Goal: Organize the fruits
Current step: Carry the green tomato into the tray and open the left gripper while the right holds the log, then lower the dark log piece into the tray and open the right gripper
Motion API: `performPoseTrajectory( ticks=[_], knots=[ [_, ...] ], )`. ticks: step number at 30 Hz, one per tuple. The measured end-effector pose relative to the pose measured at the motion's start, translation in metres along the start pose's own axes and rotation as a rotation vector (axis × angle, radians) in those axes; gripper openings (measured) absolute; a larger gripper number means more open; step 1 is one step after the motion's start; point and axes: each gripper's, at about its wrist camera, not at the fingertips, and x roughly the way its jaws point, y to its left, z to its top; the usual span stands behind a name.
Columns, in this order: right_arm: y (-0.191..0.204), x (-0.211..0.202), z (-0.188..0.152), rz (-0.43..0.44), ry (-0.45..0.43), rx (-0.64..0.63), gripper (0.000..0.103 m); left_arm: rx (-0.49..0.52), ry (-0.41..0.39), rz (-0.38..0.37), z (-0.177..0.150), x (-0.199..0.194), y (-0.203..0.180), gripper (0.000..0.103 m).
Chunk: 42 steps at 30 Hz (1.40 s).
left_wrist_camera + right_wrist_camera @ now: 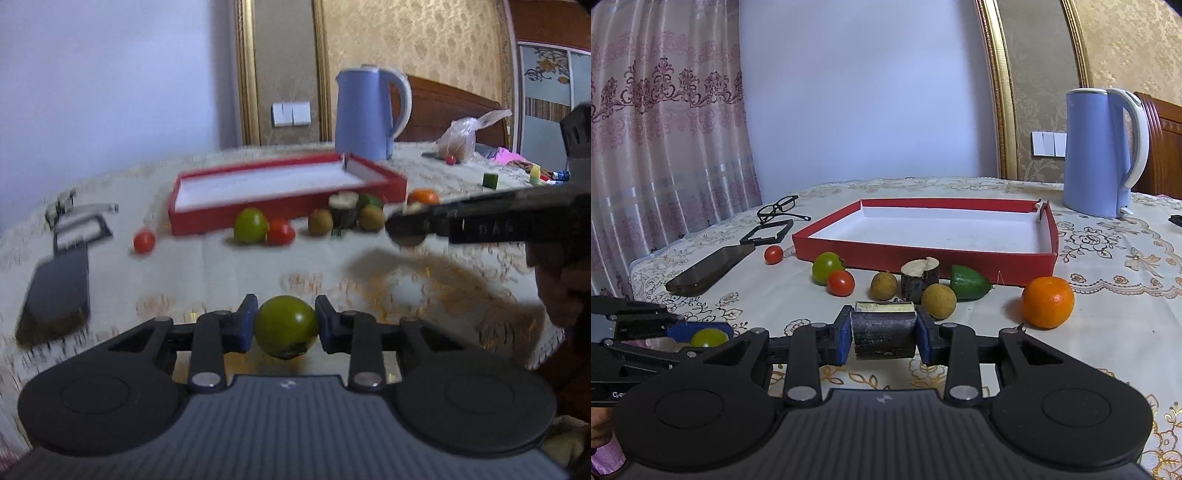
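My left gripper (pixel 285 325) is shut on a green tomato (pixel 286 326) and holds it above the tablecloth; it also shows in the right wrist view (pixel 707 338). My right gripper (pixel 883 334) is shut on a dark sugarcane piece (pixel 883 334), in front of the fruit row. An empty red tray (pixel 923 254) lies beyond. Before it lie a green tomato (pixel 826 266), two red tomatoes (pixel 841 283) (pixel 774 254), two longans (pixel 884 285) (pixel 938 301), a sugarcane stub (pixel 919 275), a green pepper piece (pixel 969 282) and an orange (pixel 1048 302).
A blue kettle (pixel 1102 151) stands behind the tray at right. A phone (pixel 709 269), a black frame (pixel 767 232) and glasses (pixel 777 208) lie at left. A plastic bag (pixel 463 136) and small blocks (pixel 490 180) sit at far right.
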Motion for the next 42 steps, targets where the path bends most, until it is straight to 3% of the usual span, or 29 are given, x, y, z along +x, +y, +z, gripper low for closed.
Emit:
performPoseTrajectory(
  ticks=[4,8,12,16,17,19,22,27,32,35,39,42],
  knots=[
    [0.000,-0.001,0.000,-0.001,-0.007,0.000,0.034,0.024,-0.063,0.005,0.036,0.012,0.002,0.030],
    [-0.001,-0.001,0.000,-0.007,-0.009,0.003,0.034,0.048,-0.093,0.056,0.089,0.055,0.004,0.030],
    [-0.003,-0.003,0.000,-0.011,-0.013,0.005,0.034,0.014,-0.050,0.125,0.133,0.120,0.010,0.030],
    [-0.005,-0.005,0.002,-0.019,-0.018,0.006,0.034,-0.062,0.029,0.171,0.157,0.183,0.023,0.031],
    [-0.007,-0.006,0.002,-0.023,-0.018,0.008,0.034,-0.081,0.046,0.172,0.158,0.192,0.027,0.033],
    [-0.009,-0.006,0.002,-0.027,-0.018,0.012,0.034,-0.116,0.069,0.192,0.159,0.204,0.034,0.064],
    [-0.013,-0.005,0.002,-0.032,-0.014,0.018,0.034,-0.149,0.038,0.239,0.158,0.194,0.040,0.089],
    [-0.016,-0.004,0.004,-0.045,-0.017,0.013,0.034,-0.181,-0.004,0.355,0.134,0.139,0.039,0.103],
    [-0.021,0.000,0.020,-0.071,-0.042,-0.010,0.034,-0.273,-0.100,0.409,0.084,0.086,0.039,0.103],
    [-0.027,0.008,0.036,-0.094,-0.055,-0.019,0.034,-0.281,-0.128,0.442,0.063,0.074,0.042,0.103],
    [-0.037,0.030,0.060,-0.114,-0.060,-0.022,0.034,-0.319,-0.171,0.385,0.060,0.066,0.050,0.103],
    [-0.049,0.054,0.075,-0.136,-0.046,-0.011,0.034,-0.311,-0.146,0.374,0.061,0.070,0.050,0.103]
  ],
)
